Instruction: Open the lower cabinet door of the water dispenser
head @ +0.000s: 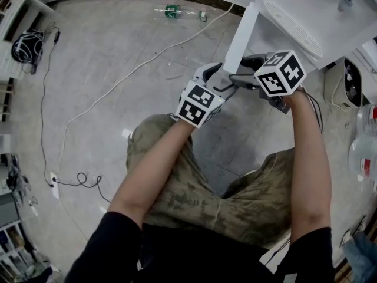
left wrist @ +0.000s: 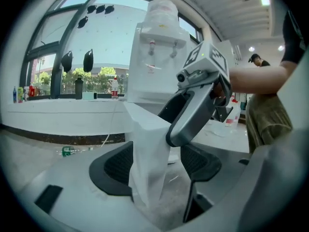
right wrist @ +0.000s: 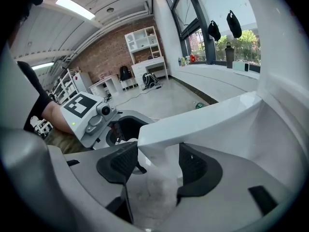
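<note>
Head view: door (head: 240, 37) swung out from dispenser (head: 330, 22), seen edge-on.
Left claw (left wrist: 157, 163): part open, straddling the door's free edge; one pad touching, slight gap at the other.
Right claw (right wrist: 155, 161): closed onto the same edge, both pads against it, just beside the left claw.
Floor (head: 118, 40): bottle (head: 172, 10) and cable (head: 118, 84) lying beyond the door.

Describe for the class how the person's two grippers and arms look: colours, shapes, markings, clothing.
The left gripper and right gripper have light grey moulded bodies with black ribbed pads. Each carries a white cube printed with black square markers. The arms emerge from short black sleeves; trousers are olive camouflage.
</note>
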Tool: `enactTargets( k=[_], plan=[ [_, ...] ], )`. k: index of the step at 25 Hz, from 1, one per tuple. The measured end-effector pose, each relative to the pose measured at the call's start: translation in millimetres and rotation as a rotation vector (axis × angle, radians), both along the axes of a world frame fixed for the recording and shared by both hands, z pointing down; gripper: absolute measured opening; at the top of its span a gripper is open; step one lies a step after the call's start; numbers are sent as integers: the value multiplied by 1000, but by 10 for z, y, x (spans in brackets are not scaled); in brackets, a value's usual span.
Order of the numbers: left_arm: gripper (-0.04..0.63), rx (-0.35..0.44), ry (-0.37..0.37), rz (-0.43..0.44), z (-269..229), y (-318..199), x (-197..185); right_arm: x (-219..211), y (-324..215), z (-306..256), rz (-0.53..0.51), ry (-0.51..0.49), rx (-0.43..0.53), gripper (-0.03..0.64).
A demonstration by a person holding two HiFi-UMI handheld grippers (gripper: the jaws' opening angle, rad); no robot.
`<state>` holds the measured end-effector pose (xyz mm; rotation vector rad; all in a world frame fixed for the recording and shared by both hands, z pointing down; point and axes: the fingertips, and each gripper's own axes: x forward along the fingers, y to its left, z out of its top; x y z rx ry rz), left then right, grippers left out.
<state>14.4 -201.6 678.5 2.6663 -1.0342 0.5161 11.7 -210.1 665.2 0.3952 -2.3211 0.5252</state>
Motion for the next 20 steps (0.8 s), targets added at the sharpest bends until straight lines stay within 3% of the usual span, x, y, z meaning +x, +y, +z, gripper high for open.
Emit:
enactTargets(
  k=[4,12,20],
  plan=[
    [299,38,-43,-8,-19,-25,-32,-15,-21,-9,23,-18,5,261],
    [298,-44,-1,-97,62,-101,-216,26,-36,-45,30,26,1,262],
    [298,-26,-13,-90,43,-110,-135,126,-28,-98,58,-3,-10,262]
  ],
)
